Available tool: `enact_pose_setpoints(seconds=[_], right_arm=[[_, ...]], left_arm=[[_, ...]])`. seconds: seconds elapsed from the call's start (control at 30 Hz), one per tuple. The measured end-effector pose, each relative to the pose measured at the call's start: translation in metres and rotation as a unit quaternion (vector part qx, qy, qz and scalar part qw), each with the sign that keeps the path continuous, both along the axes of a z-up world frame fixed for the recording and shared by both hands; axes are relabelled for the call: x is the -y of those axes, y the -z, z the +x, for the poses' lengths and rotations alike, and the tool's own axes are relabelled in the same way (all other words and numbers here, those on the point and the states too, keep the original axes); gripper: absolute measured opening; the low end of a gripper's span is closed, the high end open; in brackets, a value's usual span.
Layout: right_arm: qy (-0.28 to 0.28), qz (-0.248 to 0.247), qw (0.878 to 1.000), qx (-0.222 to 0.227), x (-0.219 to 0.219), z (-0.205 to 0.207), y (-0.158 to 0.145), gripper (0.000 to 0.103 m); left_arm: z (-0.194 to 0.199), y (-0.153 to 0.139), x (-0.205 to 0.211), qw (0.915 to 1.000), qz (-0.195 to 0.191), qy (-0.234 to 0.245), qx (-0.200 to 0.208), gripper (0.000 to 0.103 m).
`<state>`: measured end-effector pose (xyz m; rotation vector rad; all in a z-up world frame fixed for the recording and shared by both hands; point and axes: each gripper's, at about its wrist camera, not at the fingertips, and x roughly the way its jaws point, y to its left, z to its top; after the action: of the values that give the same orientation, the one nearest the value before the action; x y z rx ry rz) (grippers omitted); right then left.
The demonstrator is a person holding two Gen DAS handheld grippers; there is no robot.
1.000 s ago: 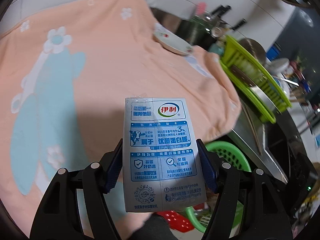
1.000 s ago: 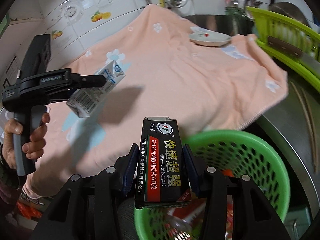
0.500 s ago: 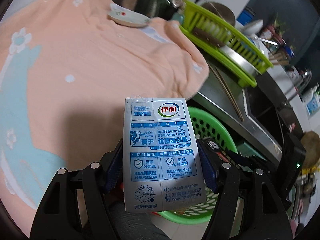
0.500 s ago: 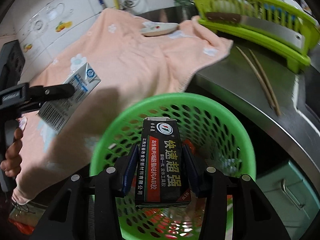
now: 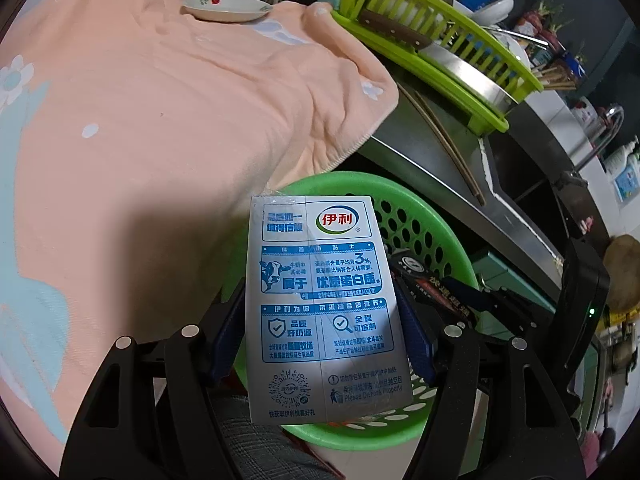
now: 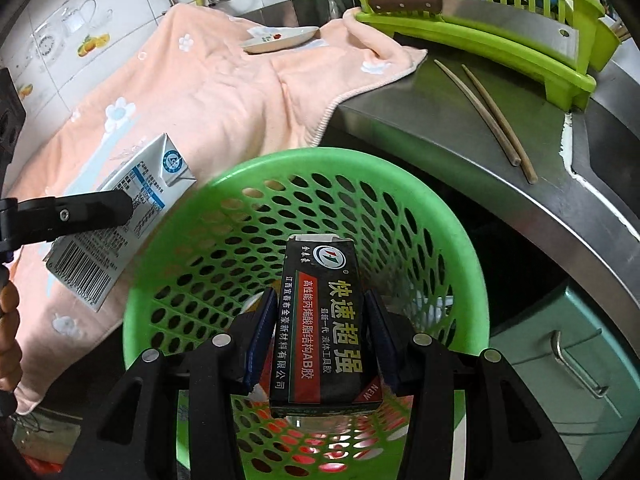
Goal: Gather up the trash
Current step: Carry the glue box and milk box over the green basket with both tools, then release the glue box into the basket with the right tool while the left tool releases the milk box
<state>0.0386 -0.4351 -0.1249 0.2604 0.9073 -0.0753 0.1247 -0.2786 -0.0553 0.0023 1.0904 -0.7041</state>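
Observation:
My left gripper [image 5: 320, 312] is shut on a white-and-blue milk carton [image 5: 320, 304], held upright over the near-left rim of a green perforated basket [image 5: 424, 224]. The right wrist view shows that carton [image 6: 124, 212] at the basket's left edge, pinched by a left finger [image 6: 96, 210]. My right gripper [image 6: 320, 328] is shut on a black glue box [image 6: 320, 320], which hangs over the inside of the basket [image 6: 224, 216]. In the left wrist view the glue box [image 5: 436, 284] and the right gripper's black body appear just right of the carton.
A peach flowered towel [image 5: 160, 100] covers the counter, with a small plate [image 5: 224, 8] on its far end. A lime dish rack [image 6: 480, 32] holds a cleaver. Two chopsticks [image 6: 492, 120] lie on the steel counter [image 6: 400, 120]. A green drawer unit [image 6: 576, 352] stands right of the basket.
Both grippers have swung from over the towel down toward the basket, each still gripping its item. The glue box now hangs inside the rim; the carton has reached the basket's left edge.

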Motion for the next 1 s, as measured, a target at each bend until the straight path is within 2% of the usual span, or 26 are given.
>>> enact_pose_setpoints(seconds=[0.4,0.6,0.87,1.0], right_arm=[[0.008,-0.015,1.000,-0.005,0.001,-0.002,0.001,0.046],[0.010,-0.015,1.000,-0.004,0.002,-0.003,0.000,0.050],[0.017,-0.012,1.000,0.001,0.005,-0.011,-0.002,0.061],[0.020,-0.012,1.000,0.003,0.005,-0.016,-0.004,0.063]], left_arm=[[-0.003,0.008,0.011,0.9998,0.013,0.011,-0.006,0.068],[-0.003,0.013,0.016,0.9997,0.019,0.013,-0.012,0.068],[-0.001,0.020,0.020,0.9994,0.025,0.012,-0.021,0.069],[0.001,0.024,0.022,0.9992,0.027,0.013,-0.028,0.069]])
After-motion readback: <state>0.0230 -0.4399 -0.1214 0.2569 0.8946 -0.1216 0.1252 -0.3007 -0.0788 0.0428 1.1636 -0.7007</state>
